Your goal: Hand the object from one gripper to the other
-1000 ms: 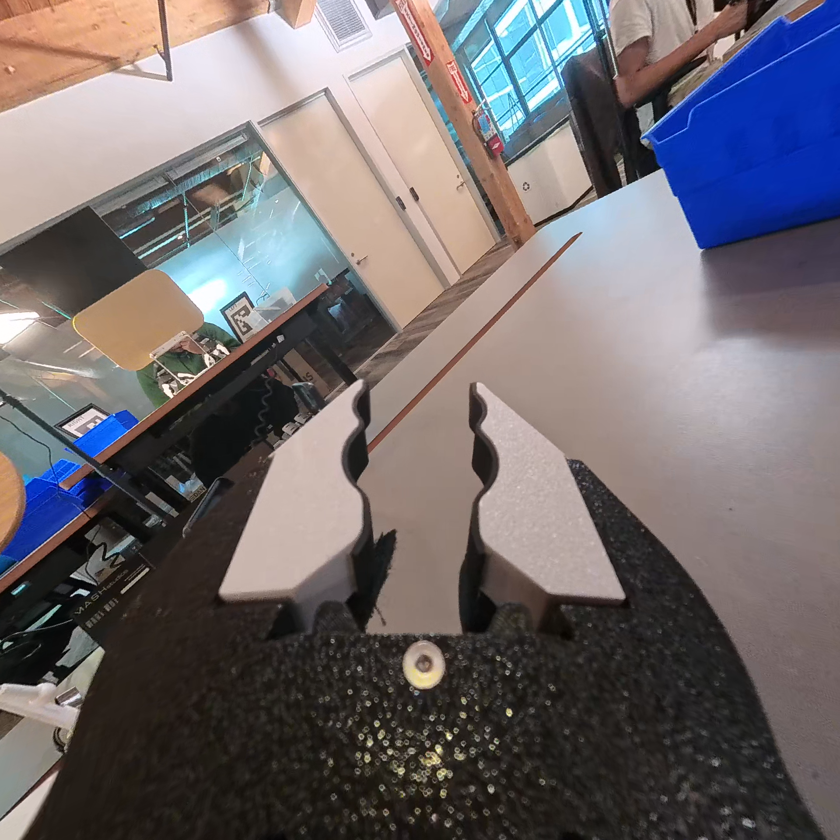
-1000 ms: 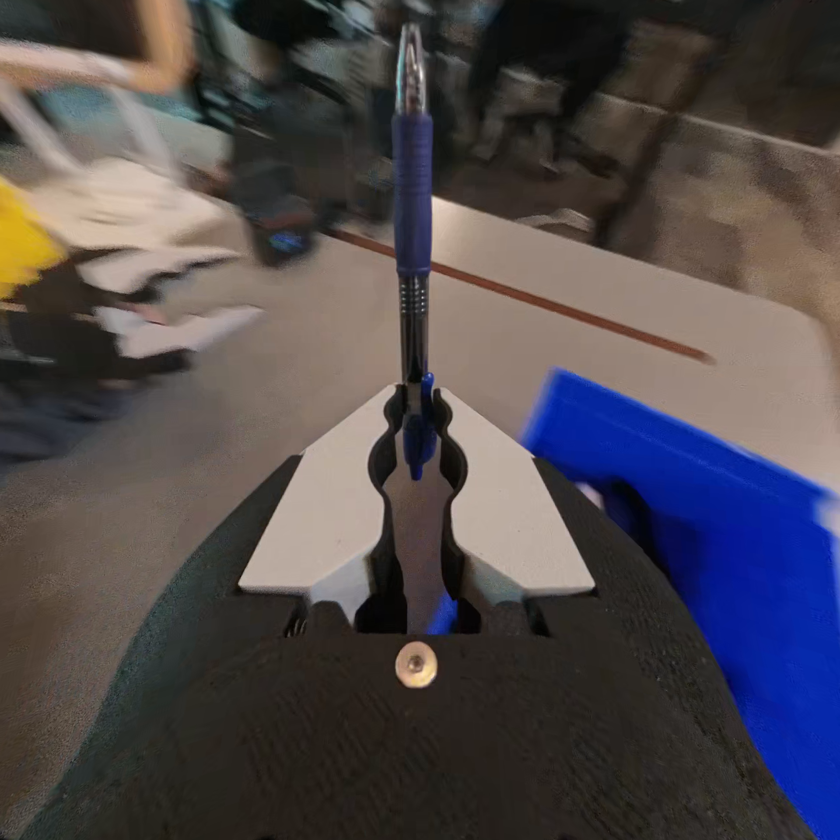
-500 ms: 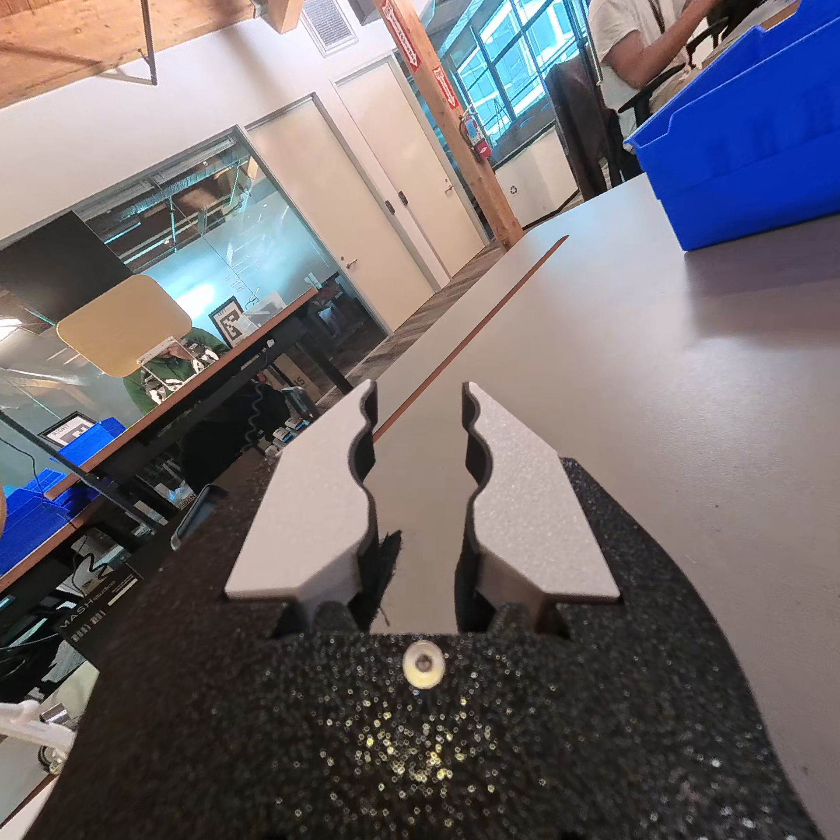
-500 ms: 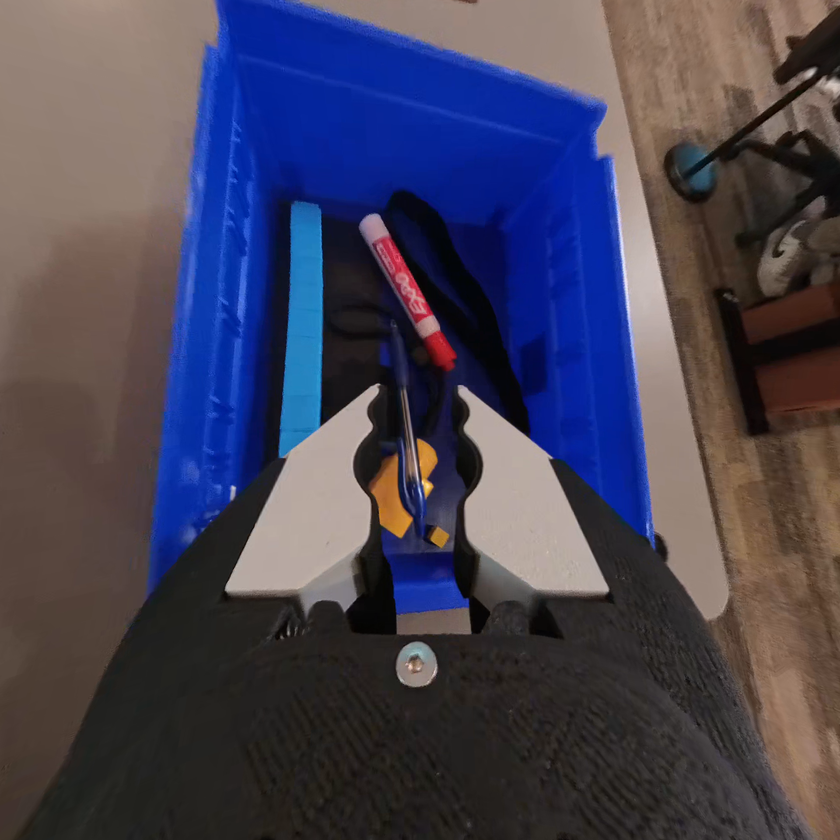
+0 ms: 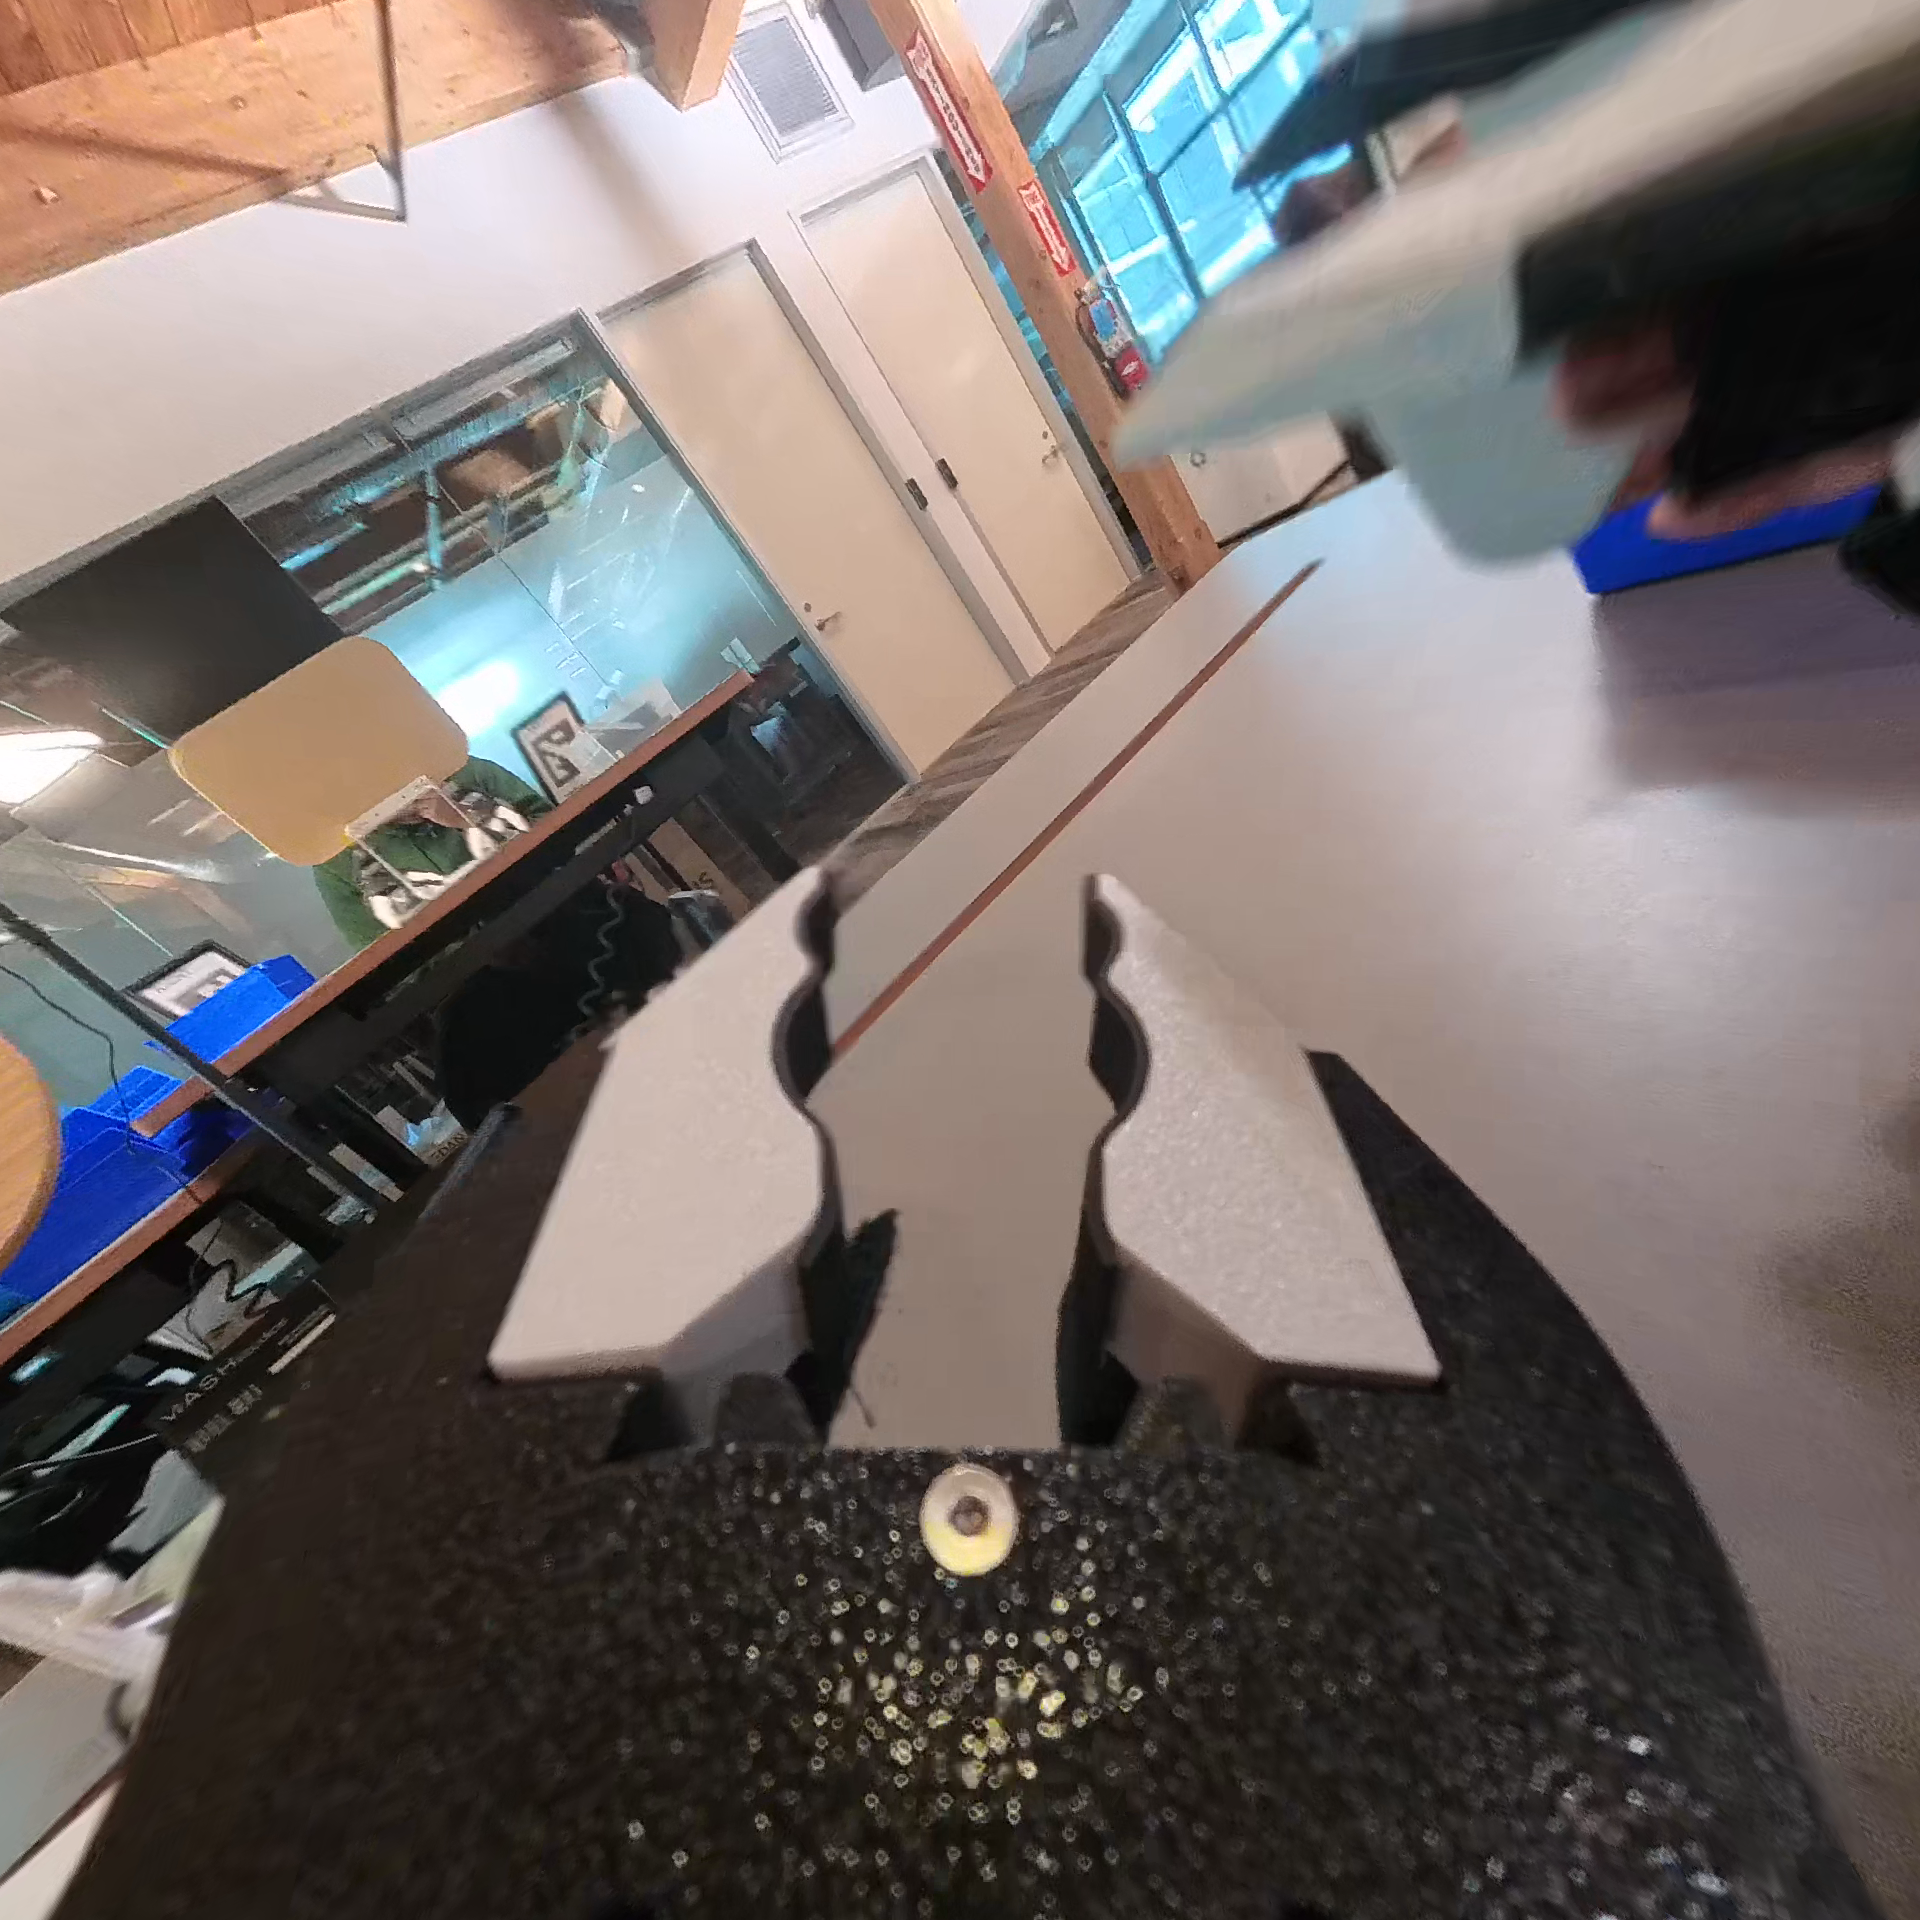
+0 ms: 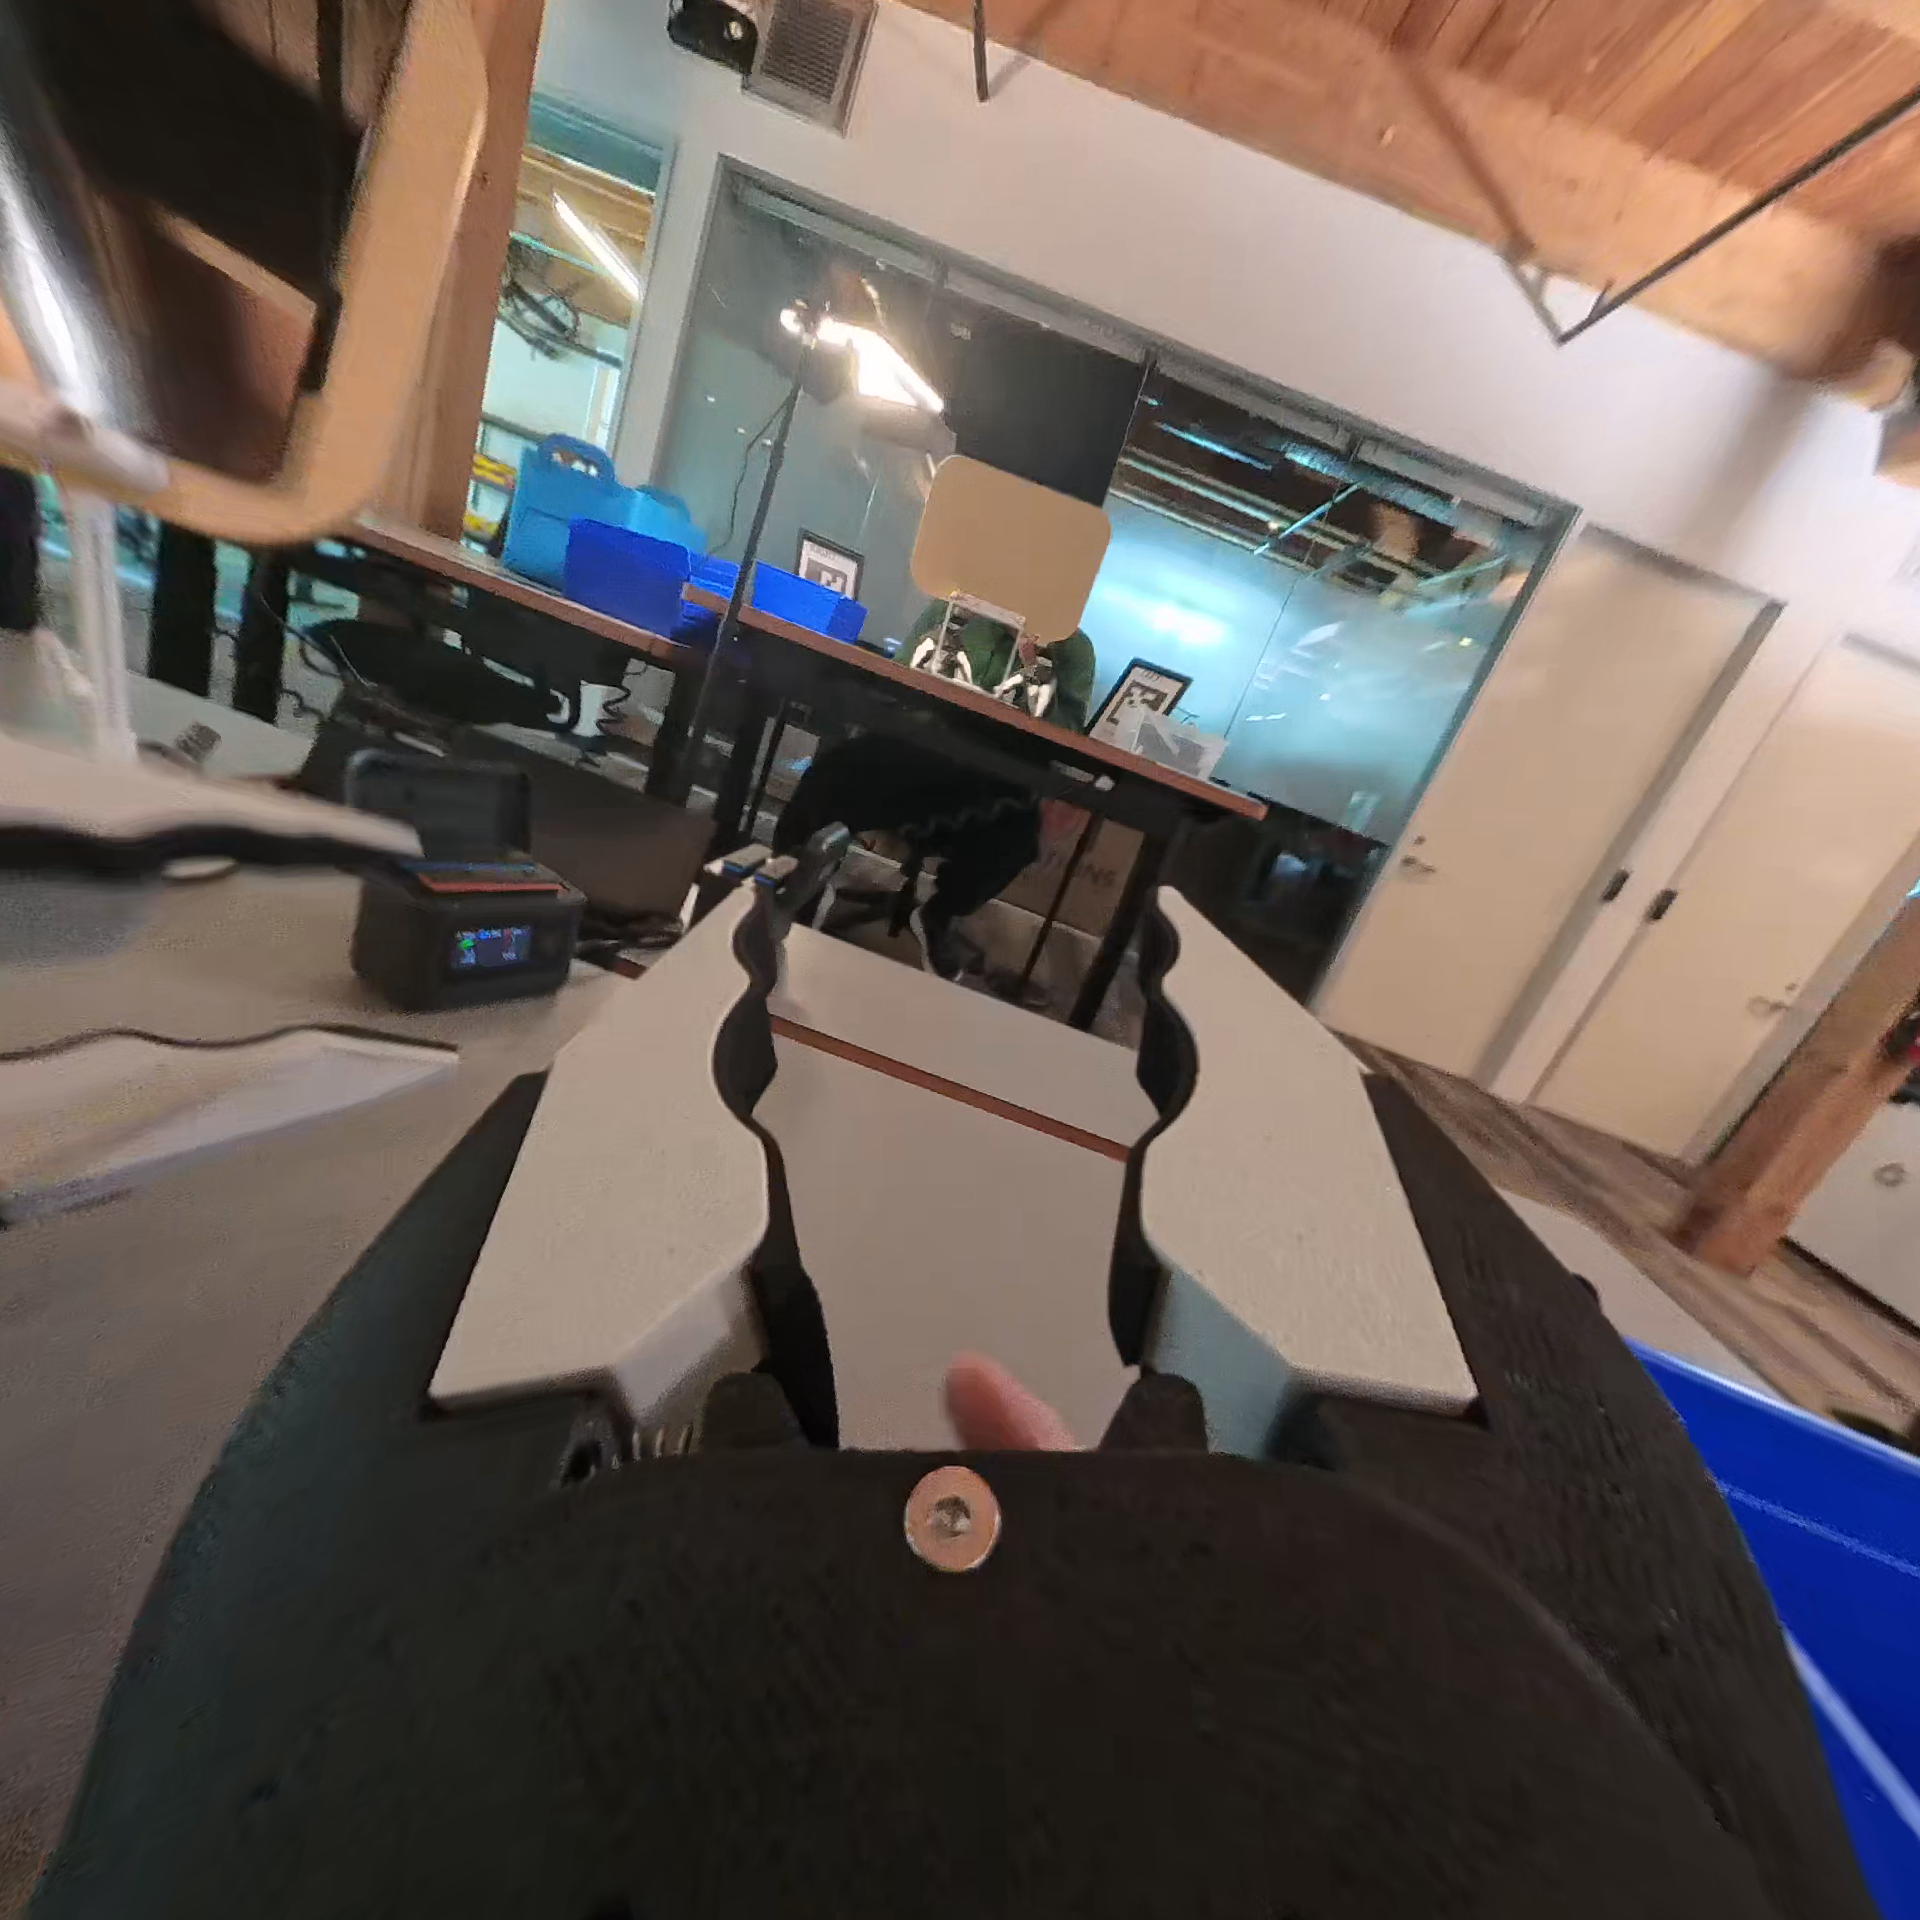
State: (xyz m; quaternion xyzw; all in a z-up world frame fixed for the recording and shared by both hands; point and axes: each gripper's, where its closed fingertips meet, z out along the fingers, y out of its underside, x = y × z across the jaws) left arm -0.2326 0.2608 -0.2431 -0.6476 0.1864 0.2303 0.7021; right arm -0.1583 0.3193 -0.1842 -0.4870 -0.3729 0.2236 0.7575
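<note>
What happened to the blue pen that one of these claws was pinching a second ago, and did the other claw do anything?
The right gripper opened over the blue bin, let the pen go, then swung up to look across the room; it is empty and wide open. It now shows blurred at the top right of the left view. The left gripper stayed open and empty, low over the grey table.
</note>
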